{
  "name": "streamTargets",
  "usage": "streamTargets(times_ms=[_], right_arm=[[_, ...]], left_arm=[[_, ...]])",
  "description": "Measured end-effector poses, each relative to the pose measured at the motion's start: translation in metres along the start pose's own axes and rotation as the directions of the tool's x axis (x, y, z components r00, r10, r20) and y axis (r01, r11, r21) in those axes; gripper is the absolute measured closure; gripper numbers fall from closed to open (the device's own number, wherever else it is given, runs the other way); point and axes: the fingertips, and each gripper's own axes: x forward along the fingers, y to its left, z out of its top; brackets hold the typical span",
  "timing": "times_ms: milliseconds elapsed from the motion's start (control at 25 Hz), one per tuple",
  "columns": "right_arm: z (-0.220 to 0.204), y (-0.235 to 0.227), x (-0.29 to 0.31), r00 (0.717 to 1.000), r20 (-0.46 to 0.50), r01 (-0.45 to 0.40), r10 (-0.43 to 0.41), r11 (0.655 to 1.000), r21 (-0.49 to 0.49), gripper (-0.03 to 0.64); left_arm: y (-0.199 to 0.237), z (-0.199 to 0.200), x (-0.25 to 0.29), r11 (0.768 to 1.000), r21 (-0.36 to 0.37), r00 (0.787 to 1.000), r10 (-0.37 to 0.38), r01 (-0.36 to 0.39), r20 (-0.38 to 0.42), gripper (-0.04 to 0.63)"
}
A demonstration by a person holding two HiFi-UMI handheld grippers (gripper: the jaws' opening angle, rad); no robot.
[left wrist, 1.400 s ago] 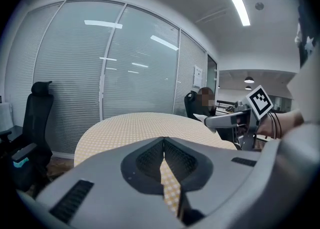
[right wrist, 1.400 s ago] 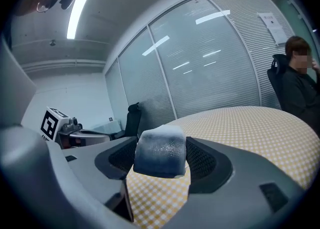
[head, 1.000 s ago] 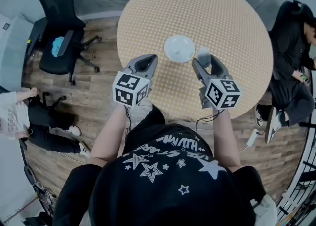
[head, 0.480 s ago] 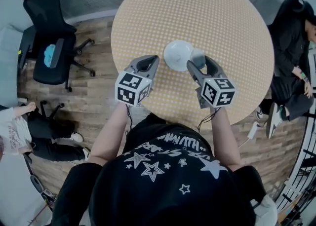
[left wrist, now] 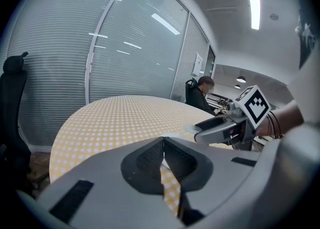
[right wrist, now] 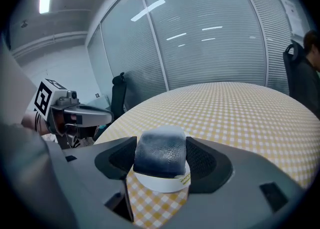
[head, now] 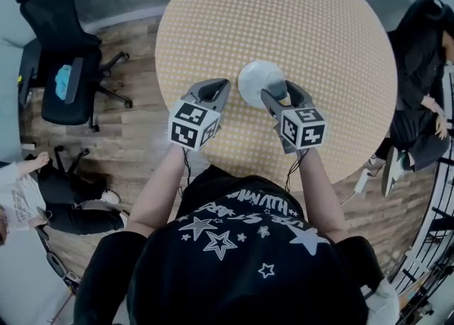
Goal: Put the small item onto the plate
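Item (right wrist: 160,153) is showing as a dark blue-grey block, rounded and dimpled; it is sitting at lower centre of the right gripper view, pinched between the right gripper's (head: 279,91) jaws, over the white plate (head: 252,79) at mid-table (head: 284,11); left gripper (head: 213,91) is hovering just left of the plate, jaws pressed together on nothing; both forearms are reaching forward from the lower frame.
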Motion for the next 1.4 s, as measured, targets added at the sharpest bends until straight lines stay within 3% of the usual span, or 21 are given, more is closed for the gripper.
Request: streamTargets(times_ms=[440, 640, 960, 1400], right_arm=[[-0.029, -0.007, 0.044, 0.992, -0.123, 0.015, -0.024, 0.997, -0.074, 0.313], [-0.035, -0.01, 0.057, 0.986, -0.163, 0.017, -0.04, 0.99, -0.141, 0.313], [-0.045, -0.009, 0.062, 0.98, -0.19, 0.02, -0.05, 0.987, -0.158, 0.312], [-0.045, -0.006, 0.065, 0.979, -0.193, 0.021, -0.057, 0.983, -0.183, 0.311]], left_arm=[[0.019, -0.016, 0.021, 1.0, -0.028, 0.999, -0.014, 0.013, -0.047, 0.588], [0.02, -0.024, 0.031, 1.0, -0.001, 0.997, -0.028, 0.028, -0.075, 0.588], [0.01, -0.031, 0.036, 0.998, 0.004, 0.994, -0.056, 0.056, -0.097, 0.588], [0.007, -0.035, 0.031, 0.999, 0.003, 0.994, -0.038, 0.038, -0.1, 0.587]])
